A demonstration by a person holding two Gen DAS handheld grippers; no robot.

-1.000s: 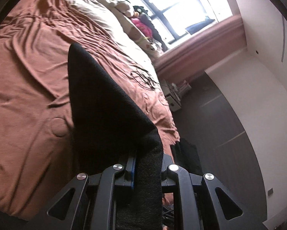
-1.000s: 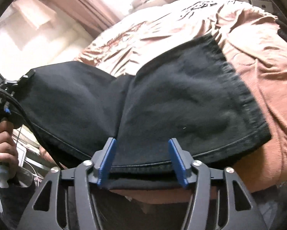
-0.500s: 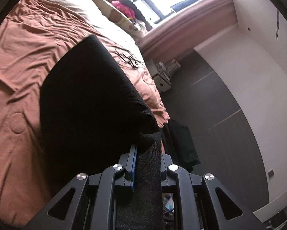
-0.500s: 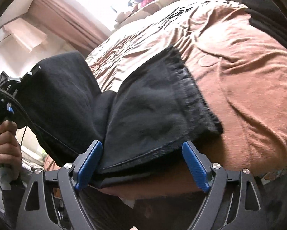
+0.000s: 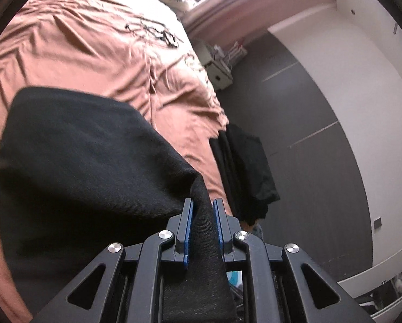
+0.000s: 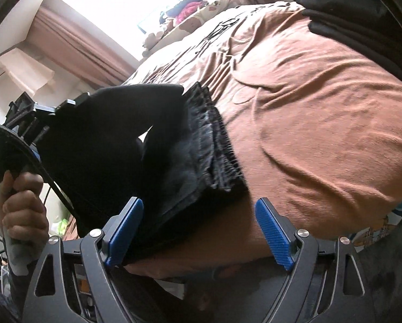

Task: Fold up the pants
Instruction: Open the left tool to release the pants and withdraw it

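On rumpled rust-brown bedsheet, coarse black pants, frayed hem

Bed: landmark. Pants lie on its near part, one fold lifted off the bed between the left gripper fingers. Right gripper at the bed's near edge, pants' hem between its spread fingers. Cable on the bed, beyond the pants. Second garment hangs over the bed's right side. Window behind the bed.
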